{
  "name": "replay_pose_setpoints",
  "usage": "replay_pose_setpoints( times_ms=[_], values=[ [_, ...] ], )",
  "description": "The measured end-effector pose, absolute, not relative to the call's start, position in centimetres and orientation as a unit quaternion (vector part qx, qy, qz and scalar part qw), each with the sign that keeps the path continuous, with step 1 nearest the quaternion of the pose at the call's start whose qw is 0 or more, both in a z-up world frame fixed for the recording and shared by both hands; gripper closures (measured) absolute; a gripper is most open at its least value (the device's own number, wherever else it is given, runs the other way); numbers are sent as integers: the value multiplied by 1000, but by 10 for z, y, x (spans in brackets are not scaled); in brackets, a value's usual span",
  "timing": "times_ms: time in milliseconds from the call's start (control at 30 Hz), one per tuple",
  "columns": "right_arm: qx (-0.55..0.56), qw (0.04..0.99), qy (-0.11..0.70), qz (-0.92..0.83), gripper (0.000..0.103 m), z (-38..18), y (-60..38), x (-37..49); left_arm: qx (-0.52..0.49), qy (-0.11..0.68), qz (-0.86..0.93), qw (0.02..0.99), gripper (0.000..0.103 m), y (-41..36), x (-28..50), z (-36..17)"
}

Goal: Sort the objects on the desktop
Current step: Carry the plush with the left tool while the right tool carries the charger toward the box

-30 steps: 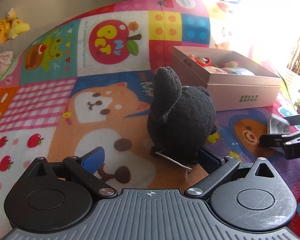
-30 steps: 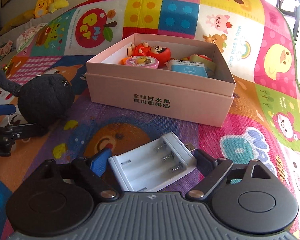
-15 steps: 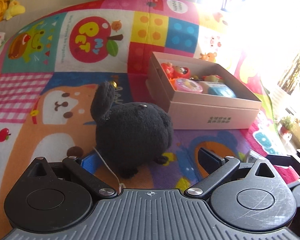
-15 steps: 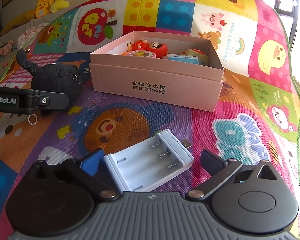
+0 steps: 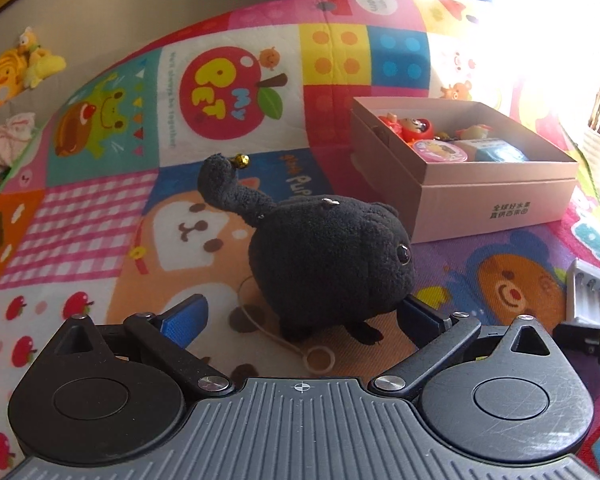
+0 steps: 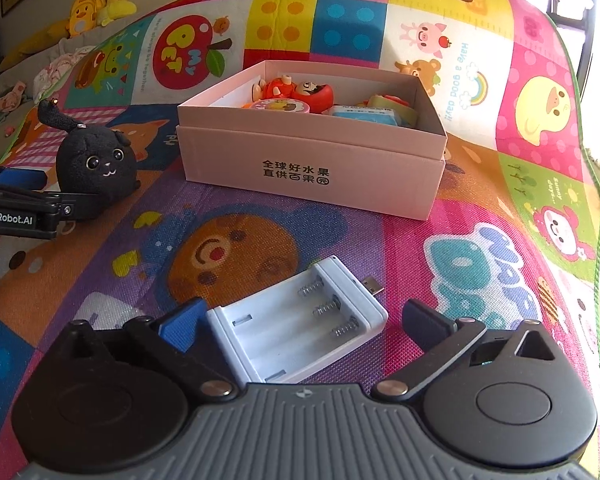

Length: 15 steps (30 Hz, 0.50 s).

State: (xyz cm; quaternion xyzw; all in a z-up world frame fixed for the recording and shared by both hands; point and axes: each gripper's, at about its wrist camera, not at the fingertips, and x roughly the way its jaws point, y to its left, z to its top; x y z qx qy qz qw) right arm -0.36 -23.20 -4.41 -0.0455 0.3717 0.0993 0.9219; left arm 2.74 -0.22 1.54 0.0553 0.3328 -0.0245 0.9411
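A: Where's the round black plush cat (image 5: 332,260) relative to the open pink cardboard box (image 6: 312,168)?

B: Just beside its left end, standing on the patchwork play mat (image 6: 480,92). The left gripper (image 5: 300,316) is spread wide around it, one finger touching, no squeeze, probably lining up a grab.

A: And the white plastic battery charger (image 6: 300,328)?

B: In front of the box, lying flat between the right gripper (image 6: 300,320), fingers fully apart, not pressing.

Black gripper (image 6: 300,322) with ribbed grey body, silver screws, blue-padded fingers (image 6: 182,322); white "GenRobot.AI" lettering.
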Motion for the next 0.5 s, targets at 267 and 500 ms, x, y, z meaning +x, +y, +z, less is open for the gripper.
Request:
replay_pose_setpoints(
  times_ms=[267, 500],
  values=[
    [-49, 922, 371, 95, 0, -44, -231, -4, 58, 332, -92, 937, 0, 27, 7, 31],
    [-48, 922, 372, 95, 0, -44, -231, -4, 52, 306, -132, 941, 0, 9, 20, 37]
  ],
)
